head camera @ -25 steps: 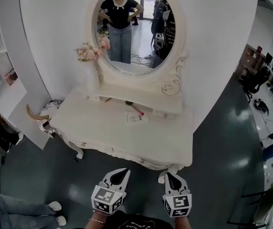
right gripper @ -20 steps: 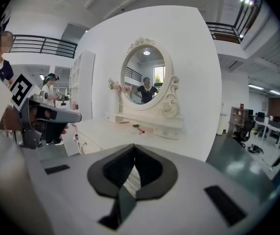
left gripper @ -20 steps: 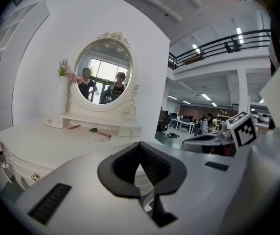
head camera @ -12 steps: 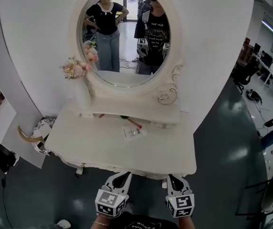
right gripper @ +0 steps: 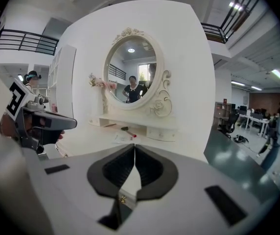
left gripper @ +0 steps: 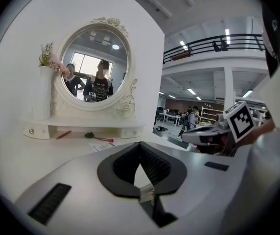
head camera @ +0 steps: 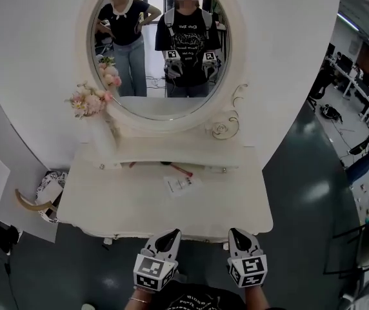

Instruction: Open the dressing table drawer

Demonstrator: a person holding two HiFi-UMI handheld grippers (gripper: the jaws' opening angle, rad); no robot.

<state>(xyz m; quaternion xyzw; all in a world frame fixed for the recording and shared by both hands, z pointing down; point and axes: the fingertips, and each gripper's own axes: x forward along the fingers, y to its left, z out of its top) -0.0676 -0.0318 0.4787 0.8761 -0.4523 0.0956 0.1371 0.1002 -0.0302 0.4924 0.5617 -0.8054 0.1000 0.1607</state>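
Left gripper [head camera: 167,239] and right gripper [head camera: 239,237] are both pressed together and empty just off the near edge of the dressing table surface [head camera: 139,202], drawer presumably tucked under that edge (knob out of sight), so reaching blind could just bonk the front.

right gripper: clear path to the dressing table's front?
Likely yes. The right gripper is shut, right by the table's front edge, with nothing between. The drawer front itself can't be seen from above.
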